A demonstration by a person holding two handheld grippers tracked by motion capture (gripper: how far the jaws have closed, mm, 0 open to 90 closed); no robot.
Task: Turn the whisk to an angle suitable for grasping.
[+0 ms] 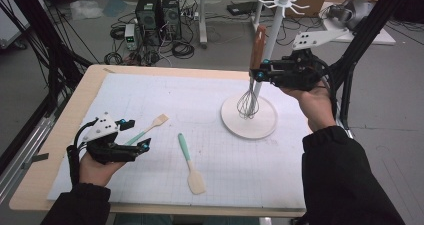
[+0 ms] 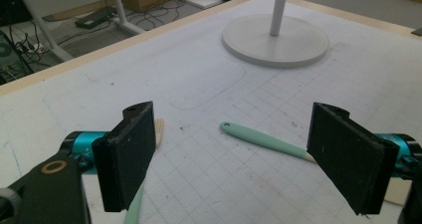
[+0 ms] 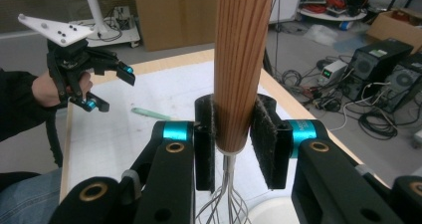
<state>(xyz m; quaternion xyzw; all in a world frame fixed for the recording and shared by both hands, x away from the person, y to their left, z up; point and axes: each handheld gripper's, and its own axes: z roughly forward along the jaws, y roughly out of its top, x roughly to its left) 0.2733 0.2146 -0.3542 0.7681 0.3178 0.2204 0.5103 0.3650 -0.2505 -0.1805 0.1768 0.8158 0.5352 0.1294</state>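
Right claw gripping a whisk

The right claw (image 3: pixel 234 134) is clamping the whisk (image 3: pixel 241 59) by its upright wooden handle, wires hanging below; at ten o'clock the left claw (image 3: pixel 107 87) is hovering over the counter (image 3: pixel 149 92).

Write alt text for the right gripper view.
The right claw clamps the wooden handle of a wire whisk, held upright above the white gridded table mat. Behind, to the left, a hand holds the left claw open, near a mint-green spatula handle.

Grey floor (image 1: pixel 90 40), tangled cables (image 1: pixel 182 49), computer towers (image 1: pixel 159 11) behind table (image 1: pixel 65 110)
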